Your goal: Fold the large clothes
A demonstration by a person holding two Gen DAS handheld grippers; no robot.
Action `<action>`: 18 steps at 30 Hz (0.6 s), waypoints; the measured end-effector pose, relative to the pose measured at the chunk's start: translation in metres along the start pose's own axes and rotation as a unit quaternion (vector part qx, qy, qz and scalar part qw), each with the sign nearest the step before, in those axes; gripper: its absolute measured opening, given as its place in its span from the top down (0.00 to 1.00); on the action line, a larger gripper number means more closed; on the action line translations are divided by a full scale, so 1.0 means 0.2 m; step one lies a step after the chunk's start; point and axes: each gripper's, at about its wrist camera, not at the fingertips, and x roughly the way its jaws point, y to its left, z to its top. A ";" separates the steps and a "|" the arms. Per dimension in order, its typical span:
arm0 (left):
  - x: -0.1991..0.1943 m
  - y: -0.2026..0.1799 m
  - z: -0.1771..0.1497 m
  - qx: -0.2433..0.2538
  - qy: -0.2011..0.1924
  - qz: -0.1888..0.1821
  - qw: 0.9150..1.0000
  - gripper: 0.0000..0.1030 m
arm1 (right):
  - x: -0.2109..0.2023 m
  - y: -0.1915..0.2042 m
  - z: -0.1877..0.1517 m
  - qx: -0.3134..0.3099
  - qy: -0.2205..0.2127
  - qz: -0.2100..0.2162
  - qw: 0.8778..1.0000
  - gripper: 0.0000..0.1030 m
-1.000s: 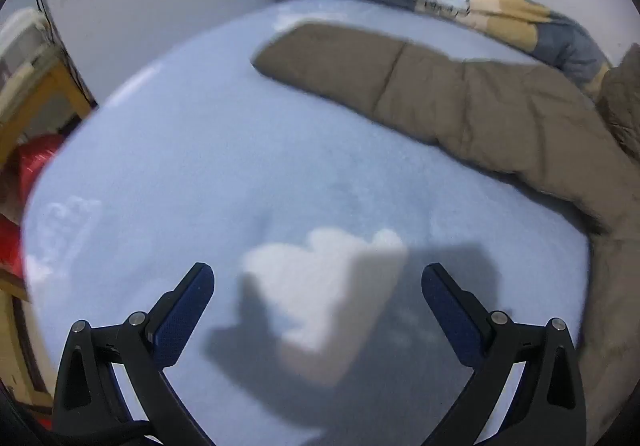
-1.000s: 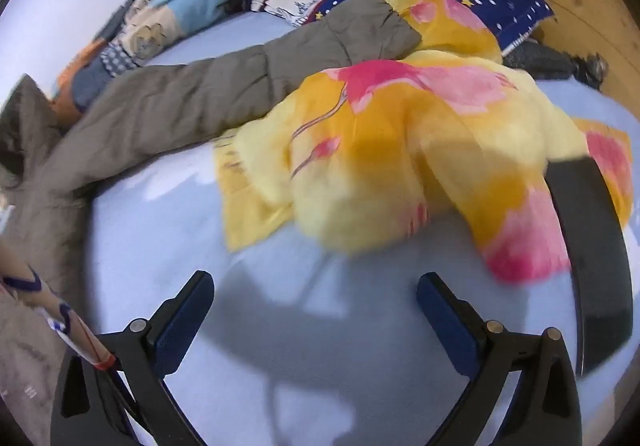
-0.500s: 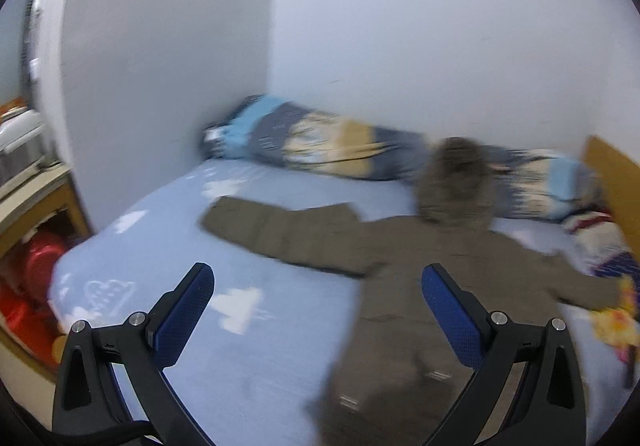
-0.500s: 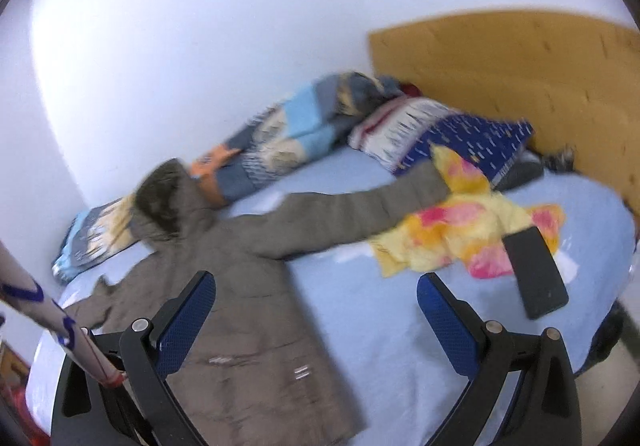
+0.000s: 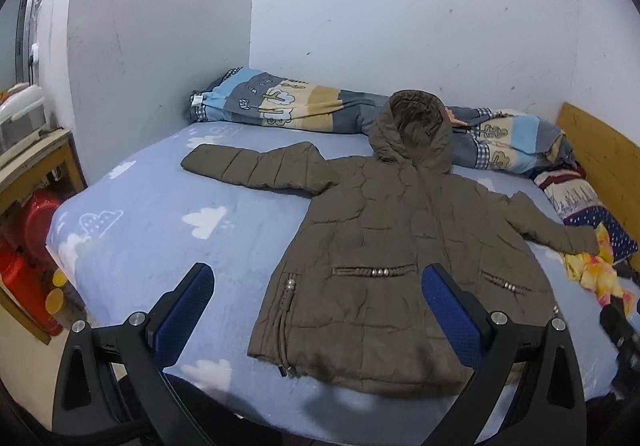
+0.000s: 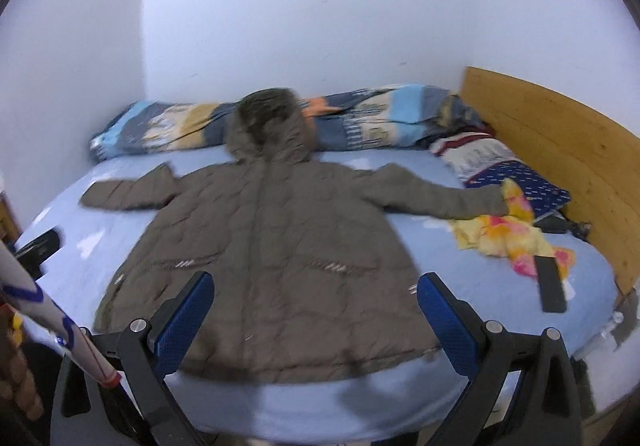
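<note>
A large olive-brown hooded puffer coat [image 5: 392, 246] [image 6: 272, 246] lies flat and face up on a light blue bed [image 5: 160, 221] [image 6: 460, 278], both sleeves spread out, hood toward the wall. My left gripper [image 5: 316, 306] is open and held back at the bed's near edge, left of the coat's hem, holding nothing. Over the coat's hem my right gripper [image 6: 312, 310] hangs open, nothing between its blue pads.
A rolled patterned quilt [image 5: 288, 101] [image 6: 380, 117] lies along the wall. A yellow-pink cloth [image 6: 512, 234], a black phone [image 6: 551, 284] and pillows [image 6: 508, 169] sit at the right by the wooden headboard [image 6: 560, 149]. A wooden shelf with red items [image 5: 28, 230] stands left of the bed.
Both grippers pulled back and up from close over the bed. The views now take in the whole coat instead of one sleeve and the yellow cloth.
</note>
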 end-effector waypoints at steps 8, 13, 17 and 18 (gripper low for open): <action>-0.05 -0.02 -0.04 0.021 0.003 -0.029 0.999 0.00 | -0.06 0.13 0.00 -0.036 -0.011 -0.004 0.999 0.00; -0.06 -0.04 -0.04 0.022 0.002 -0.026 0.999 0.00 | -0.05 0.16 0.00 -0.041 -0.007 -0.002 0.999 0.00; -0.06 -0.02 -0.05 0.023 0.003 -0.027 0.999 0.00 | -0.05 0.13 -0.01 -0.042 -0.006 0.006 0.999 0.00; -0.06 -0.02 -0.05 0.022 0.003 -0.028 0.999 0.00 | -0.05 0.13 0.00 -0.042 -0.006 0.008 0.999 0.00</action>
